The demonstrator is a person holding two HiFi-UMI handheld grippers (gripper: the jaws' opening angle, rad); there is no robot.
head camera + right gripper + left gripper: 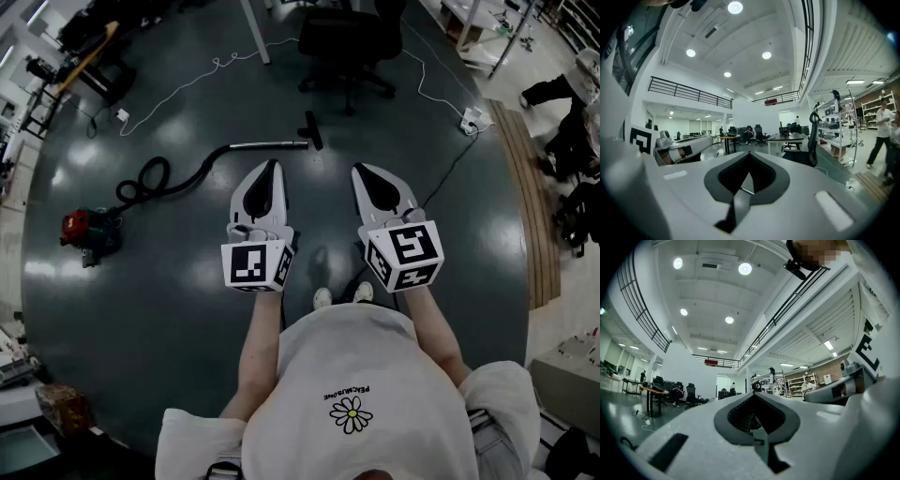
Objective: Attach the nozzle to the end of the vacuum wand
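Left tool [271, 165], right tool [360, 171] closed, empty; nozzle [312, 129] near wand [267, 145] tip, beyond them.

you hold both grippers out level in front of you over the dark floor [169, 309], the left gripper [272, 166] and the right gripper [360, 172] side by side and apart, each with its jaws together and nothing between them. beyond their tips the silver vacuum wand [267, 144] lies flat on the floor, with the black nozzle [313, 130] lying crosswise just at its right end; contact between them can't be made out. a black hose [155, 180] loops left from the wand to the red vacuum body [87, 230] near the floor's left edge. a black office chair [349, 42] stands at the far edge, and your white shoes [323, 298] show below the grippers.
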